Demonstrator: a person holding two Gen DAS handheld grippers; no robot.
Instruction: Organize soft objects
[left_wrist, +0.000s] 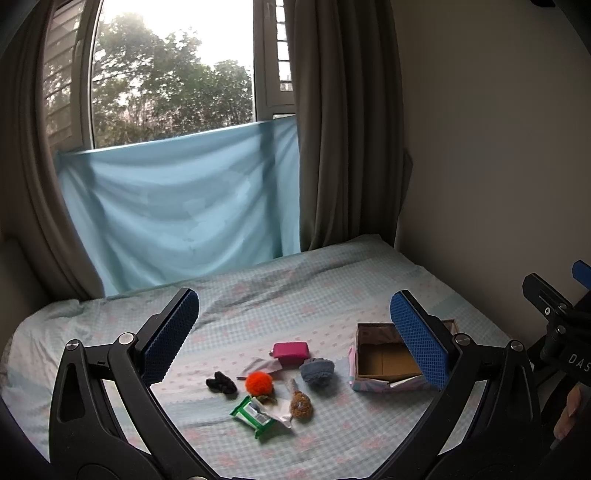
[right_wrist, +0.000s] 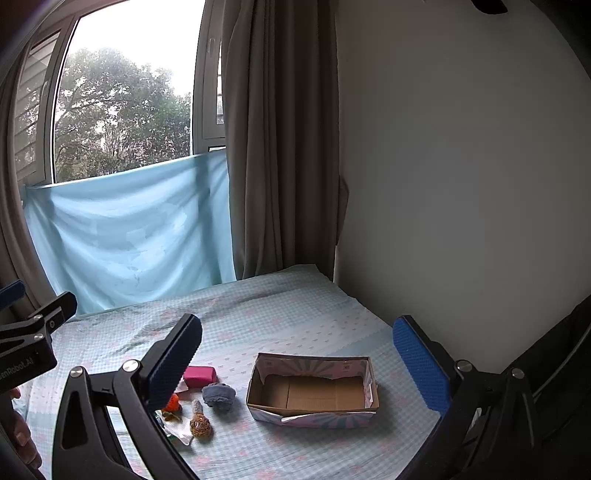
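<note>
Left wrist: pompom (left_wrist: 259, 382) beyond spread left gripper (left_wrist: 295, 334)

Both wrist cameras look forward and slightly down from above the near end of the bed (left_wrist: 314, 288) toward the window (left_wrist: 170, 74), the right one nearer the open box (right_wrist: 314, 391) both share.

From your right wrist view, the near finger (right_wrist: 173, 365) covers most of the orange pompom (right_wrist: 172, 402) and nearly all of the green packet (right_wrist: 168, 424) at 7 o'clock; the black item is hidden entirely. In the left wrist view, your right finger (left_wrist: 417, 343) blocks the box's (left_wrist: 384, 362) far corner at 3 o'clock. The brown knit piece (left_wrist: 300, 404) is too small to identify. Your hand (right_wrist: 22, 439) is cut off at 8 o'clock.
</note>
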